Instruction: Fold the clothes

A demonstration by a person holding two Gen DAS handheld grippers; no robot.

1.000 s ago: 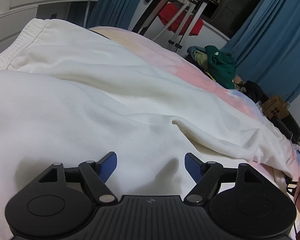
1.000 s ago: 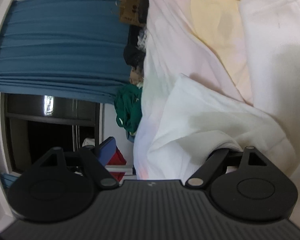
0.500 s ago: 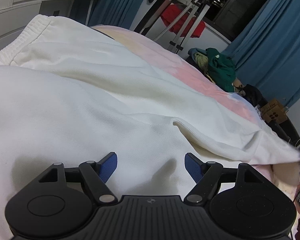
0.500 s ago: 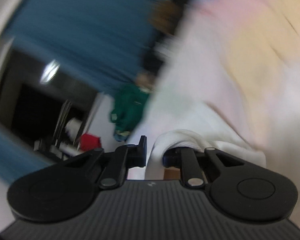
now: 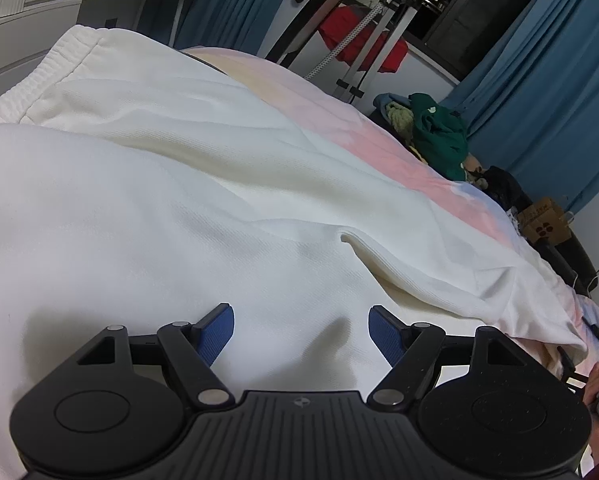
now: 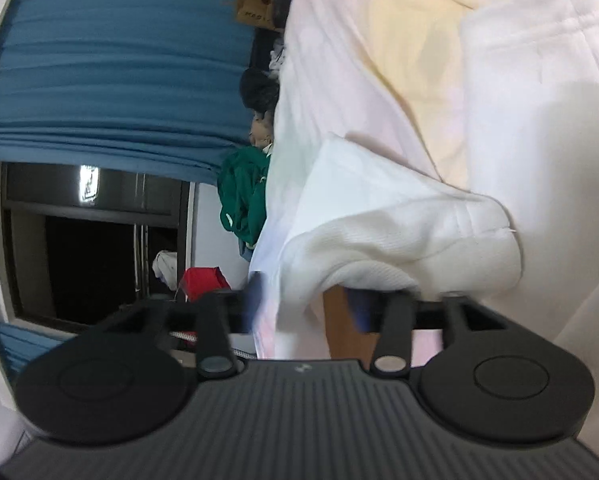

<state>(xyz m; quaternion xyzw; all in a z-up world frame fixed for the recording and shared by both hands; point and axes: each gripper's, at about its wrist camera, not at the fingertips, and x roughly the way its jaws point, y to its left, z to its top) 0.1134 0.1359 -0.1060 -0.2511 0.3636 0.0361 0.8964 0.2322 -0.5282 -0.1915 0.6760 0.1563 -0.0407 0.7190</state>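
A large white garment (image 5: 179,184) with a ribbed hem at the far left lies spread on the bed. My left gripper (image 5: 301,330) hovers low over its near part, open and empty, its blue pads wide apart. In the right wrist view the garment's end (image 6: 411,236) bunches over the bed's edge. My right gripper (image 6: 307,304) is blurred; its jaws stand apart with the cloth's edge between and above them, not pinched.
The bed has a pastel pink and yellow sheet (image 5: 359,136). Beyond it are a green clothes pile (image 5: 439,136), a drying rack with a red item (image 5: 359,36), blue curtains (image 5: 559,80), a cardboard box (image 5: 543,224) and a white dresser (image 5: 39,4).
My right gripper closed on the garment's end half a second ago and has now opened; the cloth end has slackened. My left gripper stays open in place.
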